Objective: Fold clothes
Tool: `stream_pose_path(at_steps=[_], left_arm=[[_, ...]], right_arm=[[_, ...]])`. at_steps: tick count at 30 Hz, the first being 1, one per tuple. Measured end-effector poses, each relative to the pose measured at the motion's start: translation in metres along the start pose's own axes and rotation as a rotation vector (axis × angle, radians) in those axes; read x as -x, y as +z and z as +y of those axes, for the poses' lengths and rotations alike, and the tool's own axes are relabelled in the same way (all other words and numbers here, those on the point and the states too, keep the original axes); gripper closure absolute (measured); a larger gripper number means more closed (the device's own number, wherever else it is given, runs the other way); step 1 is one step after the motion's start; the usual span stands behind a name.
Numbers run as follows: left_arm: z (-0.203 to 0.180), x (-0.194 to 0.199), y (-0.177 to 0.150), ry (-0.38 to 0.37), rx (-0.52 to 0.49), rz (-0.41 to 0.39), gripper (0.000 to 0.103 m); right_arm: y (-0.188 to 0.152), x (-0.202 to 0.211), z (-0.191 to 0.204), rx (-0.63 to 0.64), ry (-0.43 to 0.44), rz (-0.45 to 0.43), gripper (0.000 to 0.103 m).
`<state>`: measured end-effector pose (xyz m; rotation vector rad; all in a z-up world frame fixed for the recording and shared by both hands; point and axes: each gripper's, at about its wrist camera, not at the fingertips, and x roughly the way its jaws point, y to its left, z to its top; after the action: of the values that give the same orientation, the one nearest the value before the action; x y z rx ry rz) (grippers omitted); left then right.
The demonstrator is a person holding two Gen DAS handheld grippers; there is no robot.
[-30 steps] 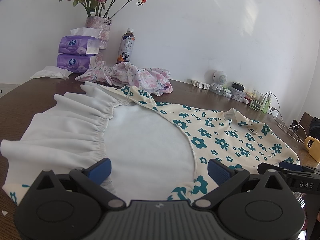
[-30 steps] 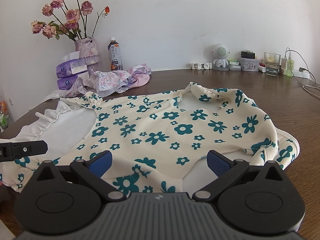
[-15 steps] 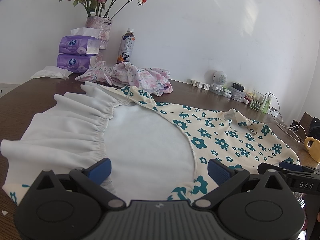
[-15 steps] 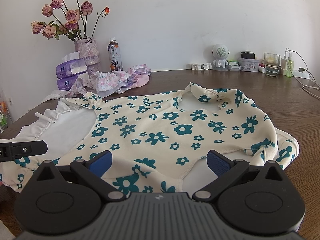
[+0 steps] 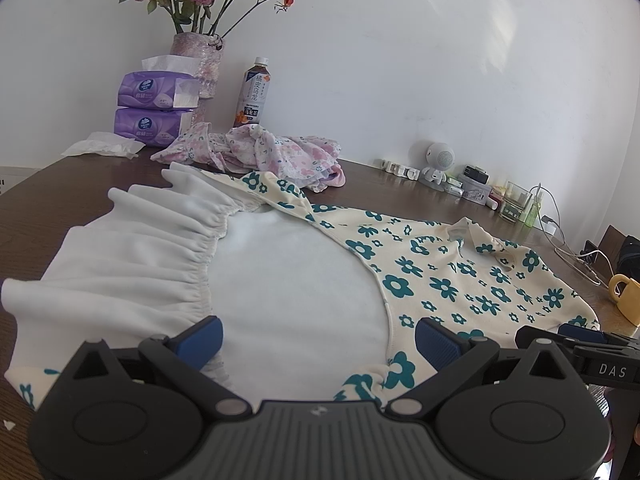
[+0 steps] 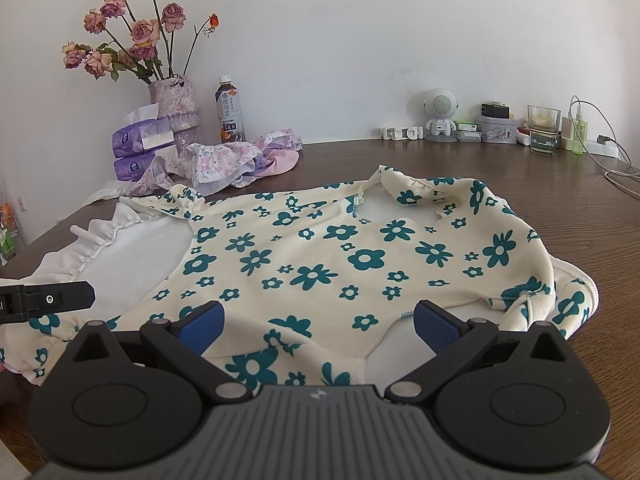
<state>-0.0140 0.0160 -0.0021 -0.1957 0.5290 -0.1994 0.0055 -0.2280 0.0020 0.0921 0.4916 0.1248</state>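
Floral dress [image 6: 320, 256] near hem hidden behind both tongs, left tongs [image 5: 318, 340] wide, right tongs [image 6: 318, 326] wide

A plain white wall [image 6: 360, 40] is seen behind a dark brown wood-grain tabletop [image 6: 540, 196], which runs right up to it. Soft patches of daylight are cast high on the wall — brightest at the upper left in the right wrist view. Along the far edge of the tabletop, a vase of dried roses [image 6: 176, 108] is set at the left, and small clutter — a glass [image 6: 543, 130], cables [image 6: 616, 168] — is gathered at the right.
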Motion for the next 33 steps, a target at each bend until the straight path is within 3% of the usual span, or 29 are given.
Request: stream_pose_path(at_steps=[33], left_arm=[[-0.0001,0.0,0.0,0.004,-0.005,0.002,0.0]], right_arm=[[-0.0006,0.0001,-0.001,0.001,-0.002,0.002,0.0]])
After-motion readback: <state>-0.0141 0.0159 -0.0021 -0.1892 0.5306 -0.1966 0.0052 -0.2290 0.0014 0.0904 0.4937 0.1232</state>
